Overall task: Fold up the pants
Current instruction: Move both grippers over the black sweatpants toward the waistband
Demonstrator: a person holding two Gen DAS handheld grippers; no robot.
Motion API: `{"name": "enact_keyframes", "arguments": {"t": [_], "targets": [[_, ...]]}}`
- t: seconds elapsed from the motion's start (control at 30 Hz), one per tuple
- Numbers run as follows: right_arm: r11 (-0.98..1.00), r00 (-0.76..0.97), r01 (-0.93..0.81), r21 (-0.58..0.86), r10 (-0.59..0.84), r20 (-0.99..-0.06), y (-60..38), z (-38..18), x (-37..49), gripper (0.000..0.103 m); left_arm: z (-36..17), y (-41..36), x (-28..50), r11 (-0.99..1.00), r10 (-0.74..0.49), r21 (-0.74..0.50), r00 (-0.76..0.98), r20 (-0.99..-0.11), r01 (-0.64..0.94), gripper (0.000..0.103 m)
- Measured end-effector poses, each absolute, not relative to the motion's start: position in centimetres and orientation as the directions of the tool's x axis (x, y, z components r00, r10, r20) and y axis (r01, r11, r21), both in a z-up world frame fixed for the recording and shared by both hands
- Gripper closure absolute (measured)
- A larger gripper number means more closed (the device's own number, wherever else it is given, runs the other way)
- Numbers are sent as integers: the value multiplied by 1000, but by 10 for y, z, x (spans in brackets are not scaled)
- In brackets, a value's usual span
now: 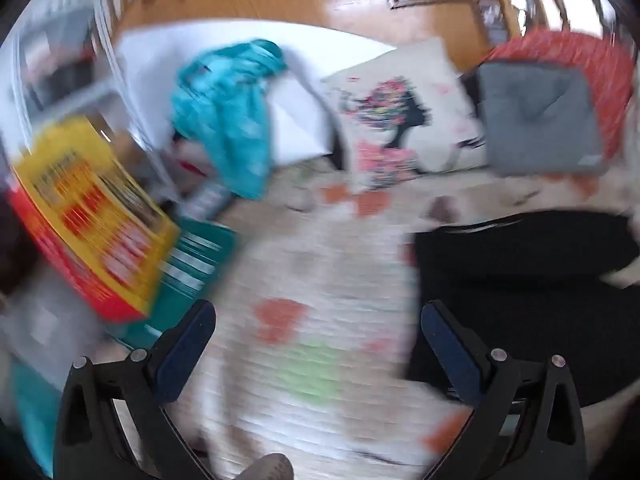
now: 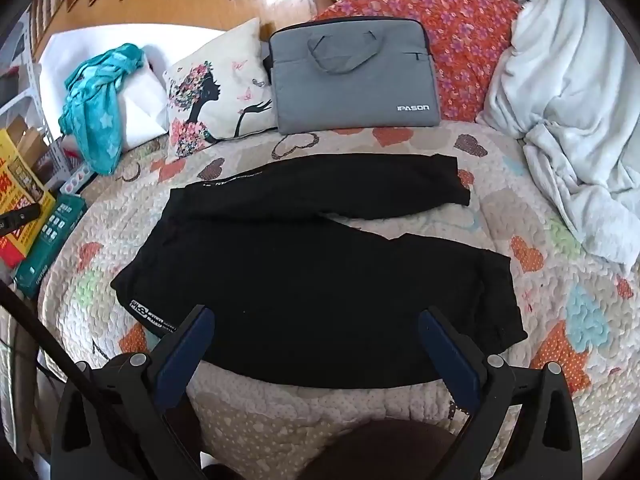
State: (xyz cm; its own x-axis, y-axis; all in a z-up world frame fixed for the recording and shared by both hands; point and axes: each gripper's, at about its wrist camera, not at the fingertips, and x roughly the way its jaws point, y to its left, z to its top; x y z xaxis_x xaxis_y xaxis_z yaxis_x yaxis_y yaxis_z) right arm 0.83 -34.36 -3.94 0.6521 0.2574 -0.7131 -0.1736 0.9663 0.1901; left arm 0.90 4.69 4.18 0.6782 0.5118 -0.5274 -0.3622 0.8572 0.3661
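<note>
Black pants (image 2: pixel 312 264) lie spread flat on a heart-patterned quilt (image 2: pixel 560 264), waist at the left with white lettering, two legs reaching right. My right gripper (image 2: pixel 316 320) hangs open just above the pants' near edge, nothing between its blue pads. In the blurred left wrist view the pants (image 1: pixel 520 280) show at the right. My left gripper (image 1: pixel 318 314) stands open over bare quilt (image 1: pixel 312 280) to the left of the pants, holding nothing.
A grey laptop bag (image 2: pixel 352 80), a printed pillow (image 2: pixel 216 88) and a teal cloth (image 2: pixel 100 108) sit at the far side. A pale blanket (image 2: pixel 568 100) is heaped at the right. Yellow and green boxes (image 2: pixel 36 220) lie by the left edge.
</note>
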Motion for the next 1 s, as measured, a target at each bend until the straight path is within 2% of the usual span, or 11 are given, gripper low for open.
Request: {"name": "enact_keyframes", "arguments": {"t": [0.03,0.1,0.13,0.23,0.4,0.63,0.77,1.0], "targets": [[966,647,-169,196,259,-717,-344,-42,10,0,39,57,12,852,521,377,662,-539,-364,0],[965,638,-159,209,262,-724,-344,-45,13,0,26,73,17,888,460,305,639,-617,-345,0],[964,632,-157,213,263,-729,-343,-47,14,0,13,80,18,923,376,216,630,-679,-319,0],[967,615,-156,203,256,-746,-341,-52,14,0,-25,73,25,966,201,56,599,-775,-251,0],[974,614,-147,171,225,-756,-340,-52,15,0,-74,35,56,984,55,-50,551,-832,-174,0],[981,612,-120,154,195,-766,-347,-51,15,0,-132,22,96,983,124,51,431,-894,-177,0],[981,599,-106,163,193,-777,-349,-56,17,0,-147,35,94,980,69,-15,411,-909,-197,0],[980,592,-108,168,199,-781,-349,-60,20,0,-148,27,82,986,65,-4,410,-910,-164,0]]}}
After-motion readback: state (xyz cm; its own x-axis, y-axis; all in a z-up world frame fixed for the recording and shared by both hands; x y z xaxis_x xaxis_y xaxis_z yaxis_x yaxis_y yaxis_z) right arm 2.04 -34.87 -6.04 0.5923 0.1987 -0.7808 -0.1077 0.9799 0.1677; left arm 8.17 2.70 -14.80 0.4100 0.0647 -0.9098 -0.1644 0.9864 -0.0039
